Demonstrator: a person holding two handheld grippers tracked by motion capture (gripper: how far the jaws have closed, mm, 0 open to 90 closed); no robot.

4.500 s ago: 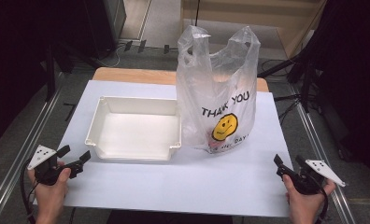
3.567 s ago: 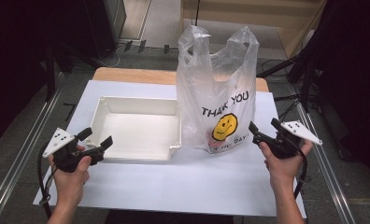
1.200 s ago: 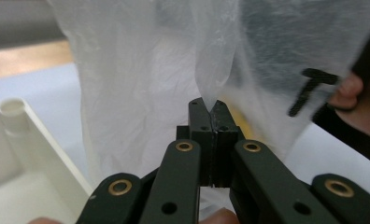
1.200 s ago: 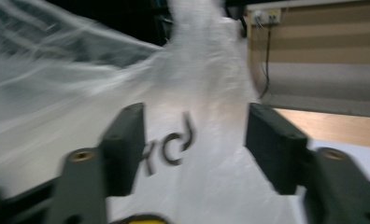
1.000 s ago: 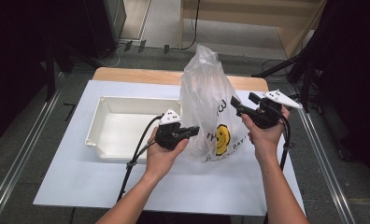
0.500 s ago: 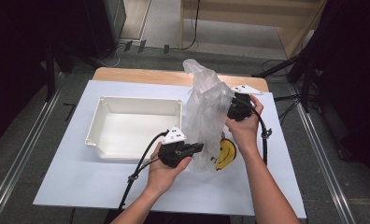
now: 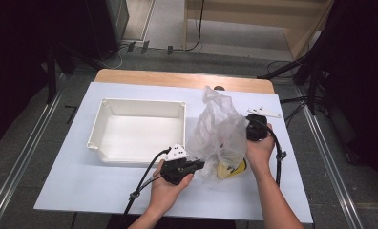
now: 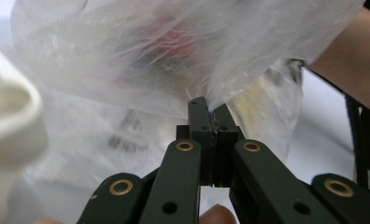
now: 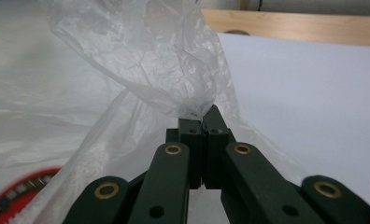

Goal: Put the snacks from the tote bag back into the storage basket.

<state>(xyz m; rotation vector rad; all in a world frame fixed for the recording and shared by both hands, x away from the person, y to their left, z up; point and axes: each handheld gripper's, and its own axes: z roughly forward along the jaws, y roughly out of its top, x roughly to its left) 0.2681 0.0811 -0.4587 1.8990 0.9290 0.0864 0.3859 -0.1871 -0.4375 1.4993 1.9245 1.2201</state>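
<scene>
A white table (image 7: pixel 106 191) with a wooden far edge stands on grey floor (image 7: pixel 225 57) (cables (image 7: pixel 196 28) trail there), flanked by metal rails (image 7: pixel 20 167).

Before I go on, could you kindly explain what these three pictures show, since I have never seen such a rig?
A person at a table holds a hand tool with two black jaws in each hand. The high view looks down from above; the other two pictures come from cameras riding on each tool. The left gripper and the right gripper are both shut, each pinching the thin film of a clear plastic bag with something red and yellow inside. Beside the bag sits an empty white tray.
</scene>
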